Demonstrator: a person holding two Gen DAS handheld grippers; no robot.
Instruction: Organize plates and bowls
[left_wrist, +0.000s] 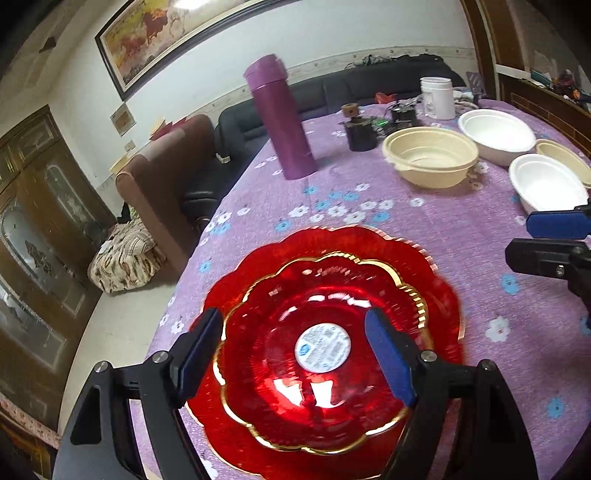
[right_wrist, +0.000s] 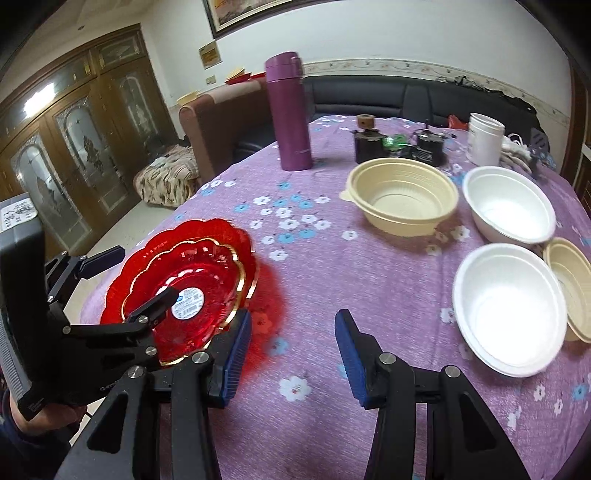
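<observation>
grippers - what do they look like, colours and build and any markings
Both are alike: the left gripper and right gripper have black plastic linkage arms with silver pivot bolts and flat blue ribbed pads. The left one carries a dark boxy body with a white label. A dark sleeve shows beneath it.

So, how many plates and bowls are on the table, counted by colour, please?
Red plates: 2, stacked
Cream bowls: 2
White bowls: 2
Total: 6
</observation>
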